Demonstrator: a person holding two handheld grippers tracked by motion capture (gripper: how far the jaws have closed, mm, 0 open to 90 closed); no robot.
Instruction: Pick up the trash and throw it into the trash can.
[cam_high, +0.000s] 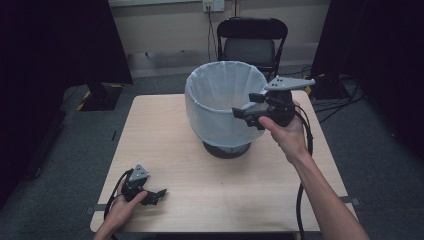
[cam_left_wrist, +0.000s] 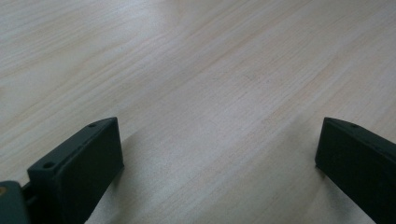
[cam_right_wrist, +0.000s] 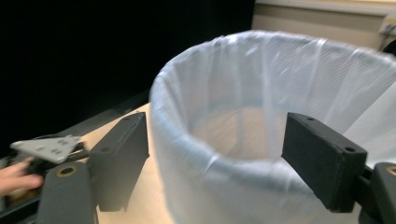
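At the lower left of the frame my left hand-held gripper (cam_high: 150, 195) rested low on the wooden counter (cam_high: 200, 190), jaws spread wide and empty. Farther up, right of centre, my right hand-held gripper (cam_high: 250, 115) hovered with jaws wide apart, holding nothing, at the near rim of the bag-lined bin (cam_high: 215, 100), clearly the nearer hand. Beyond stood a folding chair (cam_high: 251, 40) against the wall.

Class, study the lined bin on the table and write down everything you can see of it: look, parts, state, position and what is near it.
The bin is round and open-topped, standing upright on the far middle of the pale wooden table. A thin, translucent white bag lines it and folds down over the rim, hiding most of the outside; a dark base shows beneath. No contents are visible inside. The right gripper, jaws open, is at its near right rim; contact cannot be told.
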